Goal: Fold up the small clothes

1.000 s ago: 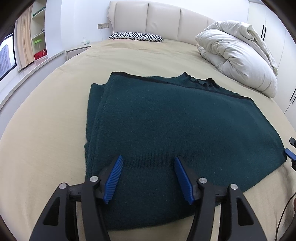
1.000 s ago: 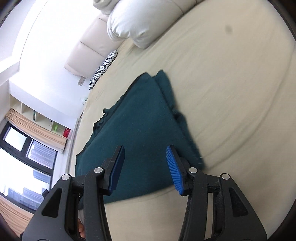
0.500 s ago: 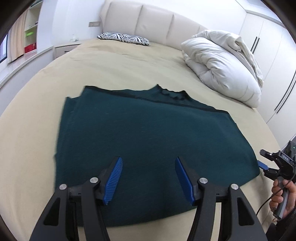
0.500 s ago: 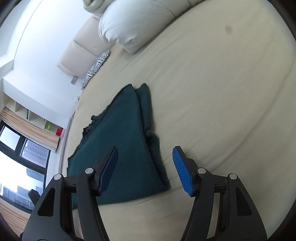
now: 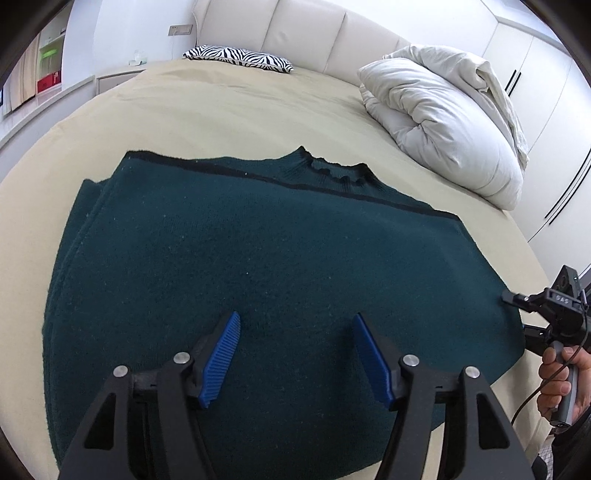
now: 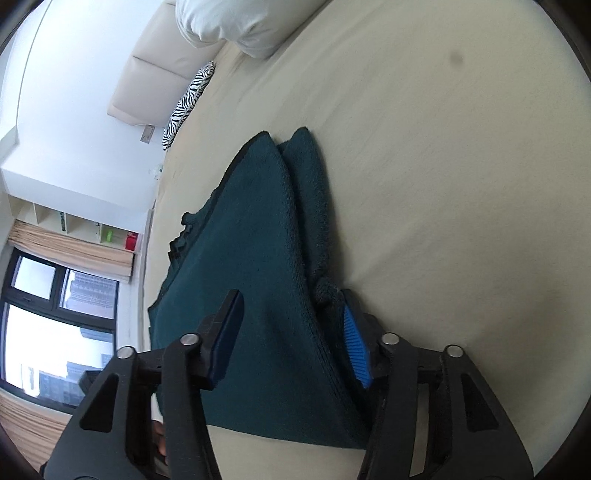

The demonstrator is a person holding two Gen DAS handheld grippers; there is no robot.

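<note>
A dark green knitted sweater lies flat on the beige bed, sides folded in, collar at the far edge. My left gripper is open and empty, hovering over the sweater's near hem. My right gripper is open at the sweater's right edge, with the stacked layers between its jaws. One blue pad sits under the folded edge, the other finger above the cloth. The right gripper also shows in the left wrist view, tilted on its side, held by a hand.
A rolled white duvet lies at the bed's far right. A zebra pillow rests by the padded headboard. The bed's edge runs close at the right, with white wardrobes beyond. Shelves and a window are at the left.
My right gripper has moved in onto the sweater's right edge, so the layers now lie between its open jaws. My left gripper has drawn back slightly and stays open above the hem.
</note>
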